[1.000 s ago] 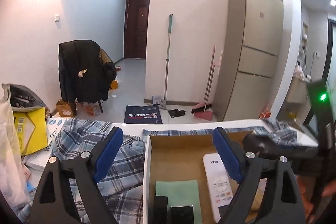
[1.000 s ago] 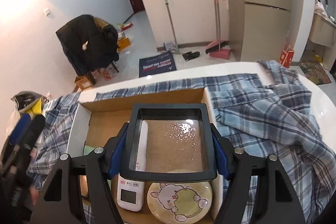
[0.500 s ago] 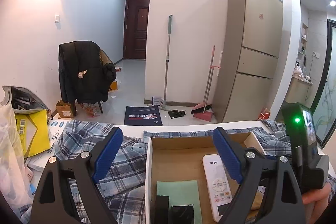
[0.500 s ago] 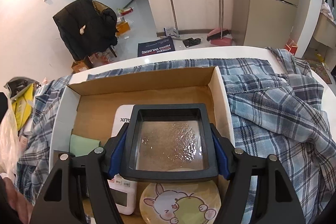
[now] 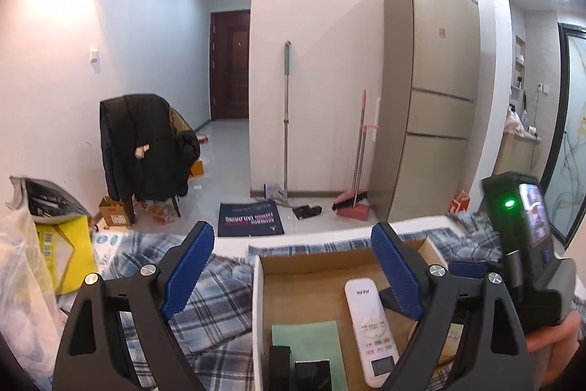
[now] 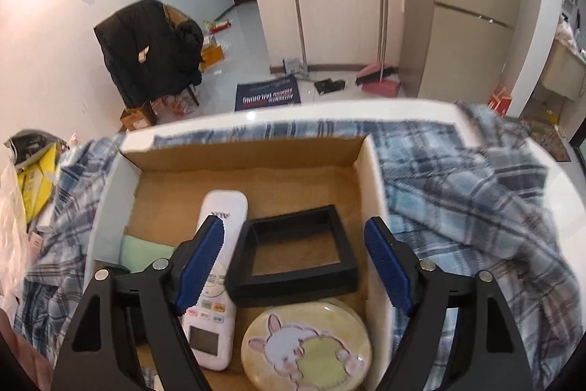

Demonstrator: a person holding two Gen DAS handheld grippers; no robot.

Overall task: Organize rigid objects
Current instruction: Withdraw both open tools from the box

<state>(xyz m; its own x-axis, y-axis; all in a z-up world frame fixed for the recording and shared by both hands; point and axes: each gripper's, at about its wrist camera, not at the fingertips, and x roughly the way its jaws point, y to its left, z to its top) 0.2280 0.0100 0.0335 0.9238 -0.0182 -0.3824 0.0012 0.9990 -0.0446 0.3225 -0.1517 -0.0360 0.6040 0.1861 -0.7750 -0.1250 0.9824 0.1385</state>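
black square frame (image 6: 298,253), hollow with clear film, lies in cardboard box (image 6: 370,185).

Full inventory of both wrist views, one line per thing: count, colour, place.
cardboard box: 1, white outside and brown inside, on the plaid cloth.
remote control: 1, white, in the box, left of the frame.
square frame: 1, black, in the box between the right jaws, not touched.
round tin: 1, yellow with a rabbit, box's near right corner.
green pad: 1, pale green, box's left side.
plaid cloth: 1, blue and white, over the table.
fridge: 1, beige, by the wall.
jacket on chair: 1, black, on the left.
left gripper: 1, black with blue pads, open.
right gripper: 1, same colours, open, jaws just opened.
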